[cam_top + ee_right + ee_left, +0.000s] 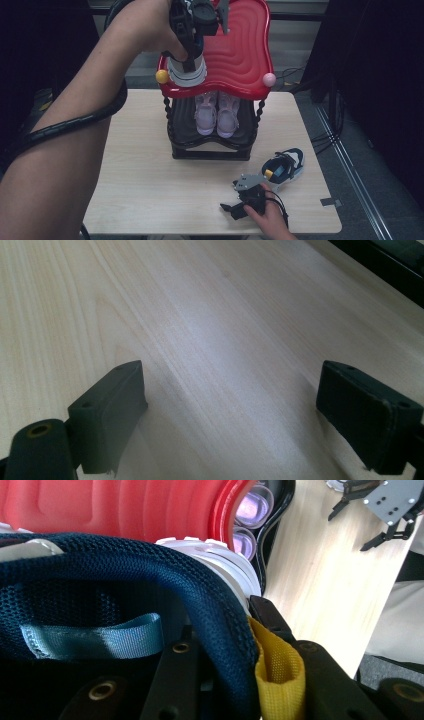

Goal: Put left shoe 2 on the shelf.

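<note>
- Over the red top shelf (pixel 245 55) of the shoe rack (pixel 210 145), your left gripper (pixel 192 62) pinches a navy sneaker (pixel 150 580) by its heel collar, jaws closed on the mesh beside the yellow pull tab (pixel 277 680).
- Lower it sole-flat onto the ridged tray, well inside the rim, and release only once it sits steady.
- Down on the table (pixel 150 175), your right gripper (pixel 232 205) rests wide open and empty; the matching sneaker (pixel 285 167) lies just beside it.
- Pink shoes (pixel 216 115) occupy the shelf below.

Lab-type recording setup: black curtains (pixel 380 75), floor cables (pixel 327 132), lone table (pixel 145 170).
</note>
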`<state>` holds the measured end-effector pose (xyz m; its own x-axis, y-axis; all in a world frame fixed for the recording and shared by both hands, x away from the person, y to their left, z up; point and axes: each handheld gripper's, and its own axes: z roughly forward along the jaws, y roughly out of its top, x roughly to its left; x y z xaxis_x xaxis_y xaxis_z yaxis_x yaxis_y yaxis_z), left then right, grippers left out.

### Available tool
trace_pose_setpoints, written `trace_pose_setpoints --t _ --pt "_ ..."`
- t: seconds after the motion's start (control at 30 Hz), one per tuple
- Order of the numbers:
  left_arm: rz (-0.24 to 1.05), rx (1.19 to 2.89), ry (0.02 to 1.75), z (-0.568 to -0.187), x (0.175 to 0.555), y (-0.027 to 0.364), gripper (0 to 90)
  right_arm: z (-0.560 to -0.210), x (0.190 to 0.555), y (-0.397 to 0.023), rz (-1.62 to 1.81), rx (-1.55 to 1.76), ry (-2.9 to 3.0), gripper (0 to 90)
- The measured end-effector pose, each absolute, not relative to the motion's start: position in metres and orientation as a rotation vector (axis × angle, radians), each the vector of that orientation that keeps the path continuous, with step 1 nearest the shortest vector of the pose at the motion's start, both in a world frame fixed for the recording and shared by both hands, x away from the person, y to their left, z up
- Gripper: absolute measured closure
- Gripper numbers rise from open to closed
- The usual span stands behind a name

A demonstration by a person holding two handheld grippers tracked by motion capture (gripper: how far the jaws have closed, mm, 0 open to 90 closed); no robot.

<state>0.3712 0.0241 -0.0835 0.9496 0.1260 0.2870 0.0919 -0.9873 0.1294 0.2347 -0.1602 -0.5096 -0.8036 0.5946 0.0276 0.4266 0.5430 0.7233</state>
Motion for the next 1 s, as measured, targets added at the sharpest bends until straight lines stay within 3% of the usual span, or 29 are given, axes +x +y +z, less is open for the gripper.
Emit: trace_pose_setpoints --t 1.0 --pt "0.466 3.028 0.076 -0.098 0.404 -0.004 73.8 -0.51 0.235 -0.16 1.112 0.856 2.565 11.5"
